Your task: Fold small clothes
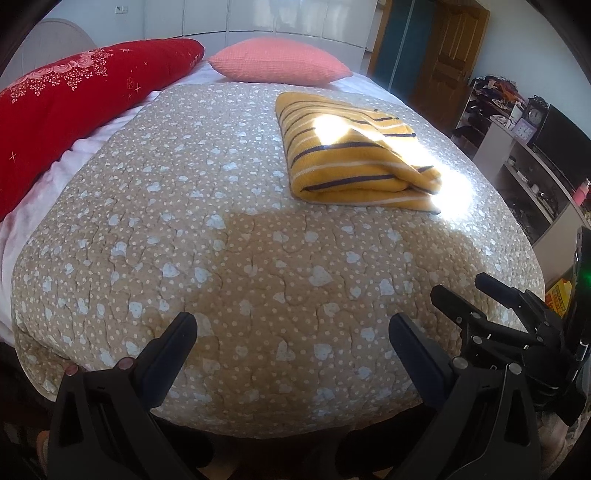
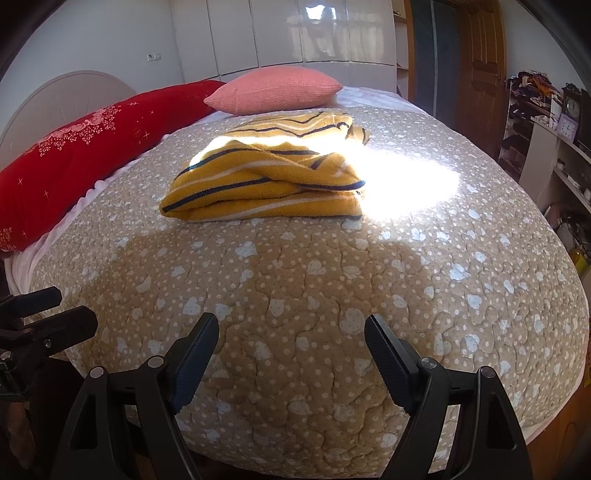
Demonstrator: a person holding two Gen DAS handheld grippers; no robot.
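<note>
A yellow sweater with dark and white stripes (image 1: 351, 151) lies folded in a thick bundle on the tan heart-print quilt (image 1: 221, 258), partly in a patch of sun. It also shows in the right wrist view (image 2: 266, 181), mid-bed. My left gripper (image 1: 291, 332) is open and empty above the bed's near edge, well short of the sweater. My right gripper (image 2: 291, 332) is open and empty too, over the near part of the quilt (image 2: 332, 295). The right gripper also shows at the right of the left wrist view (image 1: 476, 295), and the left gripper at the left edge of the right wrist view (image 2: 55, 310).
A red embroidered bolster (image 1: 74, 99) and a pink pillow (image 1: 280, 61) lie at the head of the bed. White wardrobe doors (image 2: 295, 33) stand behind. A wooden door (image 2: 480, 59) and cluttered shelves (image 1: 535, 166) are on the right.
</note>
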